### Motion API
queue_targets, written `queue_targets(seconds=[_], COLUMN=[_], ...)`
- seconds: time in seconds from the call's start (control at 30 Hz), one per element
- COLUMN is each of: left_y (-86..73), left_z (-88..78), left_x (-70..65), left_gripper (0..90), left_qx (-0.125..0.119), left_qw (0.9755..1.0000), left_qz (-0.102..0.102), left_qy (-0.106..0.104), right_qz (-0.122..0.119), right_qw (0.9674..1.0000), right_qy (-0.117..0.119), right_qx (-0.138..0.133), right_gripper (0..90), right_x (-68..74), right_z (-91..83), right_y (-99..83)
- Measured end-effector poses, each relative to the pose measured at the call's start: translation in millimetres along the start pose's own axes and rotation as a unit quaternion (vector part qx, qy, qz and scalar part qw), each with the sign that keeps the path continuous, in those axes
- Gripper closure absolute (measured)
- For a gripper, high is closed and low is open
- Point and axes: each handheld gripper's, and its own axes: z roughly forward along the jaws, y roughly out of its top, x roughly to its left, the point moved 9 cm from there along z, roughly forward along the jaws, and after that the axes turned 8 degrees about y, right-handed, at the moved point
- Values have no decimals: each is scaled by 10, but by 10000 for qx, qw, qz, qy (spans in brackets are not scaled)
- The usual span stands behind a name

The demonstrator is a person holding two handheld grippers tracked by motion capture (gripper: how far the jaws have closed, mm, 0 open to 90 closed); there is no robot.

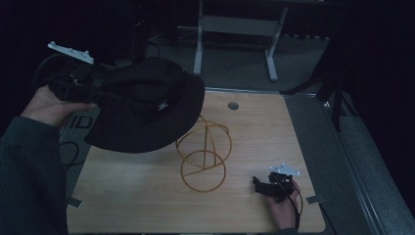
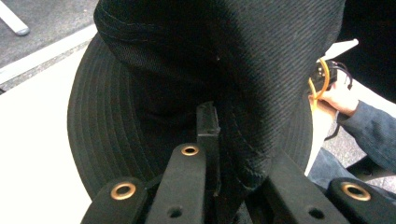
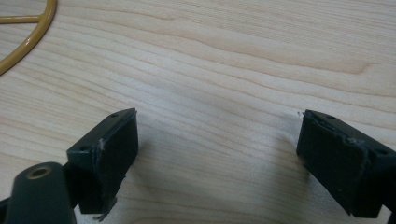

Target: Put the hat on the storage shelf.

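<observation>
Left gripper view: left claw pinches ribbed black twill hat

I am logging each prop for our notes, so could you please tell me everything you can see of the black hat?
The black hat is a soft bucket style of twill-looking fabric with a stitched round brim and a small pale label on the crown. It hangs tilted in the air above the table's left part, over the yellow wire stand. The left gripper has its jaws shut on a fold of it.
</observation>
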Motion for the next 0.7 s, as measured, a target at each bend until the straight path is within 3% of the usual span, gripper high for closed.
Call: queue_targets(seconds=[0.23, 0.47, 0.7], left_y=[58, 102, 147], left_z=[11, 33, 63], left_x=[-136, -218, -327], left_gripper=[882, 882, 882], left_qx=[-45, -9, -9], left_qw=[9997, 9995, 9989], left_qz=[106, 249, 356], left_qy=[-212, -174, -301], right_qz=[-4, -7, -9], right_qw=[10000, 10000, 10000], right_qy=[-1, 1, 2], right_qx=[-13, -11, -10], right_gripper=[125, 125, 125], right_x=[1, 2, 2], right_z=[2, 1, 1], right_y=[1, 0, 0])
